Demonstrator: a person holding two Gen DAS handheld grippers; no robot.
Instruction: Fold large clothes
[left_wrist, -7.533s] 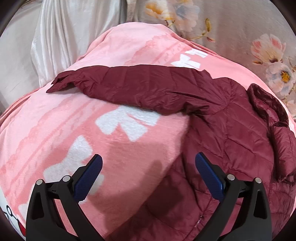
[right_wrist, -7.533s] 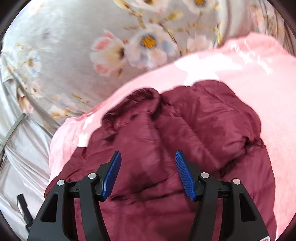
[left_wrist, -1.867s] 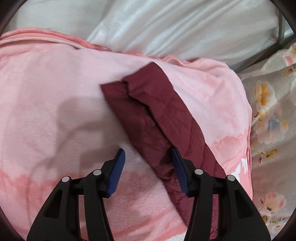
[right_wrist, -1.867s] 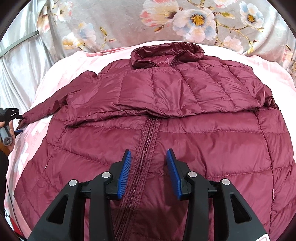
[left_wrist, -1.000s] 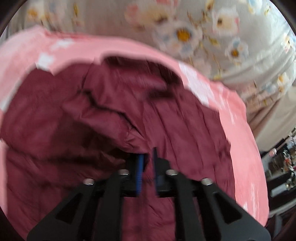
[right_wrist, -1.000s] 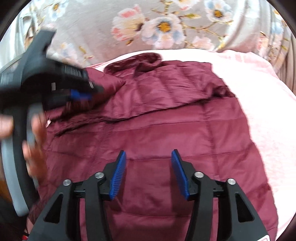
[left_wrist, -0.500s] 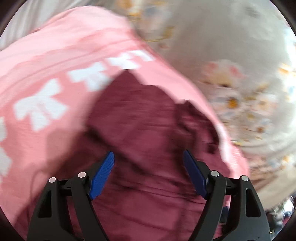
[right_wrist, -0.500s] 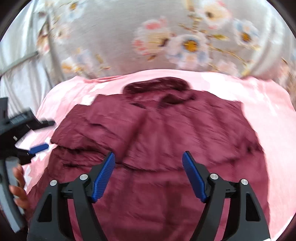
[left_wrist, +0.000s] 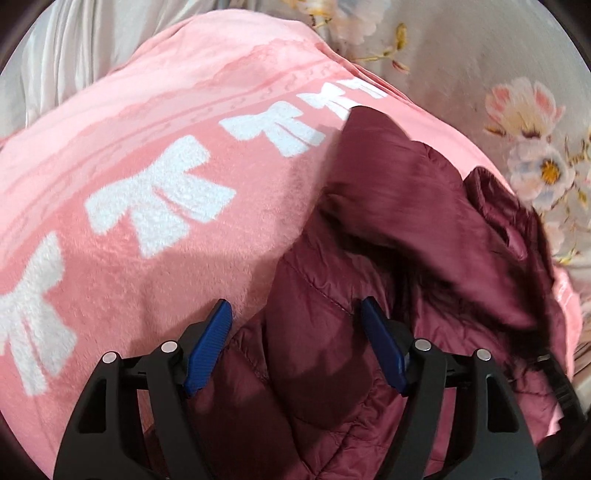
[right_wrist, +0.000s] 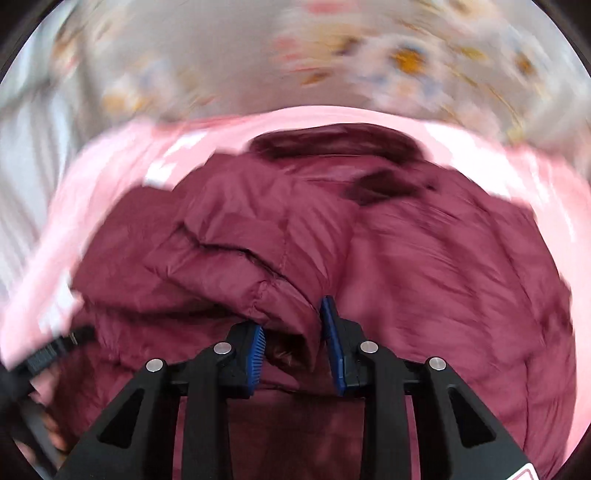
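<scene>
A dark red quilted jacket (left_wrist: 424, 229) lies on a pink blanket (left_wrist: 166, 155) with white bows. My left gripper (left_wrist: 295, 304) hovers over the jacket's left edge. Its jaws are wide and closing slightly, with fabric below them and neither pad pressing on it. In the blurred right wrist view the jacket (right_wrist: 424, 288) lies collar (right_wrist: 332, 144) away from me, with one sleeve (right_wrist: 229, 266) folded across the chest. My right gripper (right_wrist: 291, 315) has its jaws closing on that sleeve's end. The sleeve fills the gap and touches both pads.
A grey floral sheet (left_wrist: 498, 55) and pale satin fabric (left_wrist: 66, 48) lie beyond the blanket (right_wrist: 110, 177). In the right wrist view the other gripper's black body (right_wrist: 48, 354) and a hand show blurred at the lower left. Bare blanket lies left of the jacket.
The left gripper let go of the sleeve, opened wide and swung back to the jacket's left edge. The right gripper's jaws went from wide to narrow around the folded sleeve's end.
</scene>
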